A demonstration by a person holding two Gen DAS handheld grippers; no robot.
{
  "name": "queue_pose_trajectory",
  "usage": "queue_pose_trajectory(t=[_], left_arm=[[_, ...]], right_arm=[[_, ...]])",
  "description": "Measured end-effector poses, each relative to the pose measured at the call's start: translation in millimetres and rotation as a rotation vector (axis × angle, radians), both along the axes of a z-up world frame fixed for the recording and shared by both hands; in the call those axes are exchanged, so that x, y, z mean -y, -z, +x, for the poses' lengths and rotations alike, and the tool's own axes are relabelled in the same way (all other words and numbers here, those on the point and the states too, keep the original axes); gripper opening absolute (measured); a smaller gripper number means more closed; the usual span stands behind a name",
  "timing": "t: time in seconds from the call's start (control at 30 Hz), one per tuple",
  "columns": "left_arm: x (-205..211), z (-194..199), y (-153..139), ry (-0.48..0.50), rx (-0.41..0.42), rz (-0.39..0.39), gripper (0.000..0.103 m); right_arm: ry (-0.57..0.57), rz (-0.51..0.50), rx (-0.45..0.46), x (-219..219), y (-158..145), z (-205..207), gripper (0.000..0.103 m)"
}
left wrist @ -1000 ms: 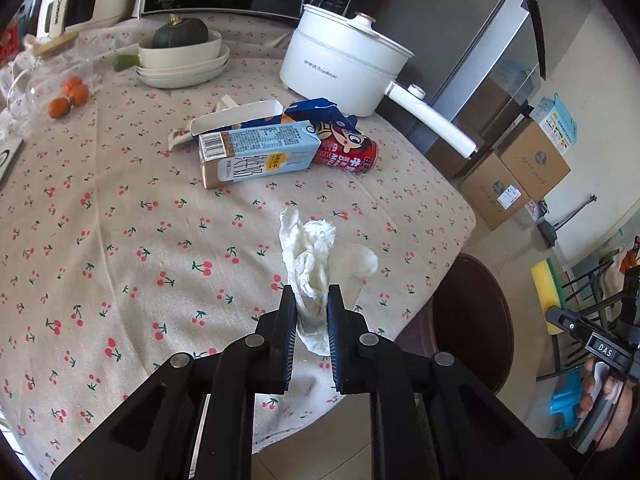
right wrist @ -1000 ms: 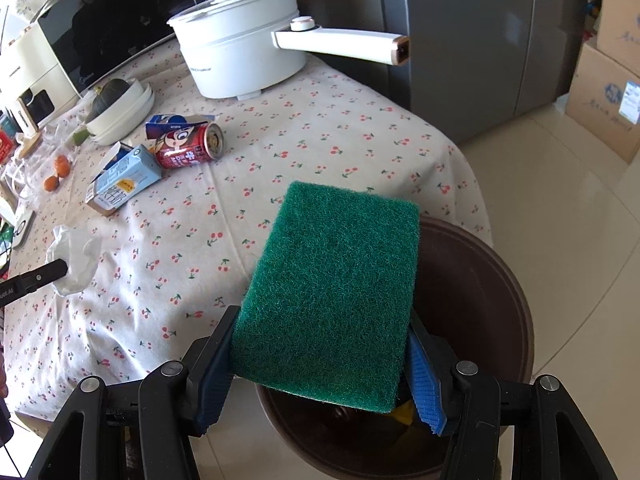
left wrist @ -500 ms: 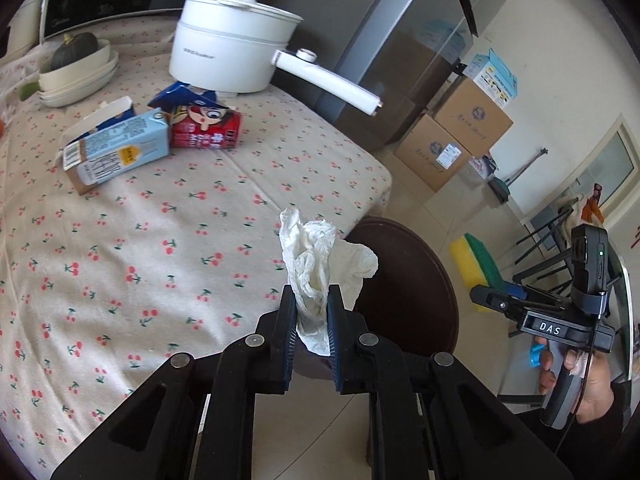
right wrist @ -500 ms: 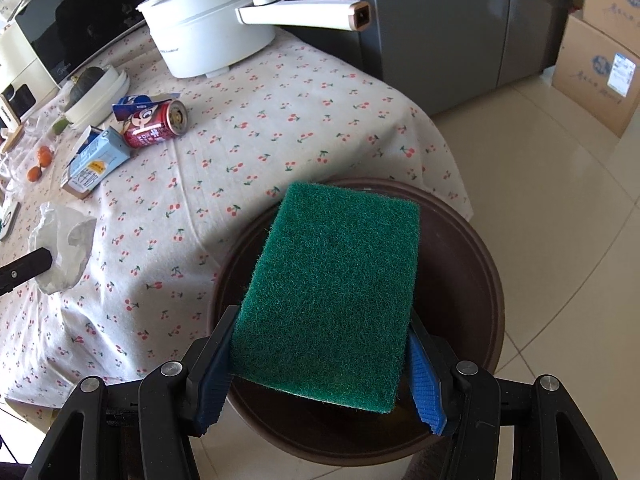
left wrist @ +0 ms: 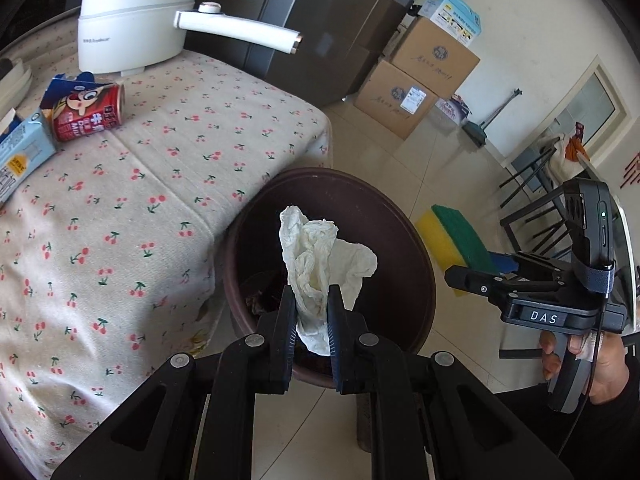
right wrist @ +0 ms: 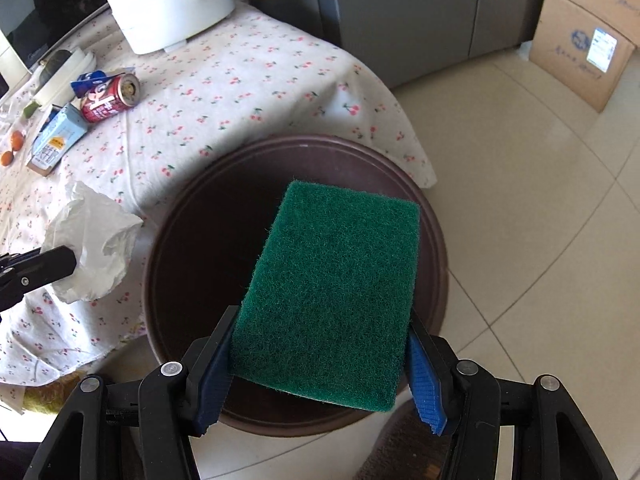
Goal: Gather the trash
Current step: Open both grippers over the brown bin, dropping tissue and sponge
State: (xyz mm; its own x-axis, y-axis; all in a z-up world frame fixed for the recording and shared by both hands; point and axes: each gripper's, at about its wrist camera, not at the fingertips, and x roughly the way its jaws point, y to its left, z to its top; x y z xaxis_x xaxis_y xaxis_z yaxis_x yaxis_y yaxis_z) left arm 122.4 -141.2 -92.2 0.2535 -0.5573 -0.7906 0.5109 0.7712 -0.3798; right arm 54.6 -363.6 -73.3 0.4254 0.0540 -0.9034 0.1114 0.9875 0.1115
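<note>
My left gripper [left wrist: 312, 300] is shut on a crumpled white tissue [left wrist: 320, 256] and holds it above the open brown trash bin [left wrist: 416, 248] beside the table. The tissue also shows in the right wrist view [right wrist: 92, 240], near the bin's left rim. My right gripper [right wrist: 320, 344] is shut on a green and yellow sponge [right wrist: 332, 292] above the same bin [right wrist: 192, 240]. The sponge also shows in the left wrist view [left wrist: 456, 236], to the right of the bin. A red can [left wrist: 86, 112] and a blue carton [left wrist: 20, 156] lie on the table.
The table with a cherry-print cloth [left wrist: 140, 208] stands left of the bin. A white pot with a long handle [left wrist: 136, 28] sits at its far side. Cardboard boxes [left wrist: 416, 76] stand on the tiled floor by a grey fridge [right wrist: 420, 8].
My left gripper has carried the tissue from over the table to over the bin. My right gripper with the sponge has moved further over the bin.
</note>
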Motion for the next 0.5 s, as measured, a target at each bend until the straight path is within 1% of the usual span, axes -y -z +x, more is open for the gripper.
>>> queue_pose_trajectory(t=[0.07, 0.13, 0.17, 0.2, 0.23, 0.27, 0.3, 0.33, 0.43, 0.5], left_arm=[[8, 0, 5, 0.005, 0.002, 0.037, 0.017], [12, 0, 9, -0.002, -0.001, 0.070, 0.025], [12, 1, 11, -0.013, 0.000, 0.085, 0.037], [11, 1, 11, -0.027, 0.004, 0.098, 0.055], [9, 1, 12, -0.038, 0.009, 0.110, 0.065], [8, 1, 12, -0.046, 0.017, 0.124, 0.079], [5, 1, 11, -0.052, 0.029, 0.139, 0.083], [3, 1, 11, -0.057, 0.040, 0.154, 0.085], [-6, 3, 12, -0.085, 0.055, 0.184, 0.093], [-13, 5, 12, -0.116, 0.062, 0.199, 0.103]], right_arm=[[0.005, -0.001, -0.007, 4, 2, -2, 0.065], [0.010, 0.002, -0.012, 8, 3, -3, 0.065], [0.012, 0.003, -0.014, 9, 3, -4, 0.065], [0.013, 0.004, -0.014, 10, 3, -4, 0.065], [0.013, 0.005, -0.015, 11, 3, -4, 0.065], [0.013, 0.006, -0.014, 11, 3, -4, 0.065], [0.013, 0.007, -0.014, 12, 3, -4, 0.065], [0.012, 0.008, -0.014, 12, 3, -4, 0.065], [0.009, 0.010, -0.014, 11, 3, -3, 0.065], [0.008, 0.011, -0.015, 9, 3, -2, 0.065]])
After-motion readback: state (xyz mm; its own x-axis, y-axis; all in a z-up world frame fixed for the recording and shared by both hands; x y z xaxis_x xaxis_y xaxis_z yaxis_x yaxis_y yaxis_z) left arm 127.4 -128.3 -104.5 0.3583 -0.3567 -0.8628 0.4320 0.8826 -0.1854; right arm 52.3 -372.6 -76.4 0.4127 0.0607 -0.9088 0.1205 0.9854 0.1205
